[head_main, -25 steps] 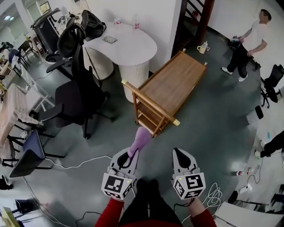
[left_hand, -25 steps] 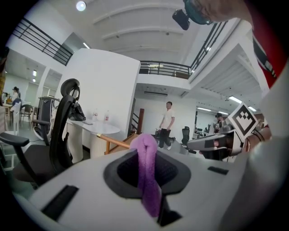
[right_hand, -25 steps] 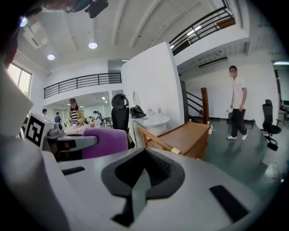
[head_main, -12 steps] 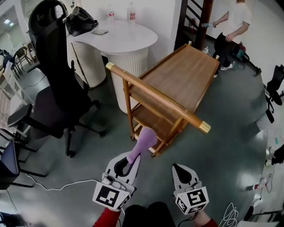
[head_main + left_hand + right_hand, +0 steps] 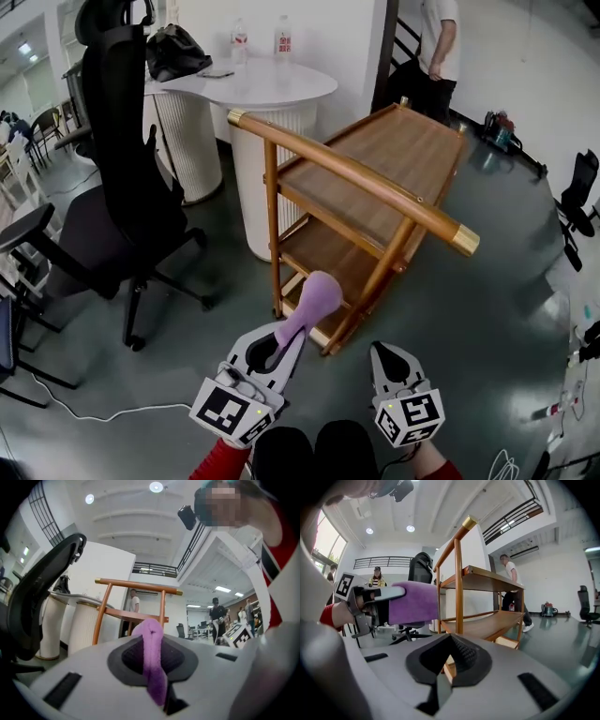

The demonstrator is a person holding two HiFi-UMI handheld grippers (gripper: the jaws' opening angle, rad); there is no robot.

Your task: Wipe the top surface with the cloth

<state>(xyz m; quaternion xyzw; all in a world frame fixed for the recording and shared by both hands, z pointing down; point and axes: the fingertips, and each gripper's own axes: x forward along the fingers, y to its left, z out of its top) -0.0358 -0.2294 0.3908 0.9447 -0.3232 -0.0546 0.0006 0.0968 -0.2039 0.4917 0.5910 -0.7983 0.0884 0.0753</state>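
Grey-green floor is spread underfoot, and a two-tier wooden cart is seen standing ahead, just beside a white round table on which two bottles and a dark bag are set. A black office chair is placed to the left of the cart. The left gripper is held low before the cart's handle end, its jaws pressed together on a purple cloth, which is pinched by its lower part and sticks up past the tips, clear of the cart's top surface. The right gripper is held beside it, jaws brought together on nothing. A person is seen standing beyond the cart's far end.
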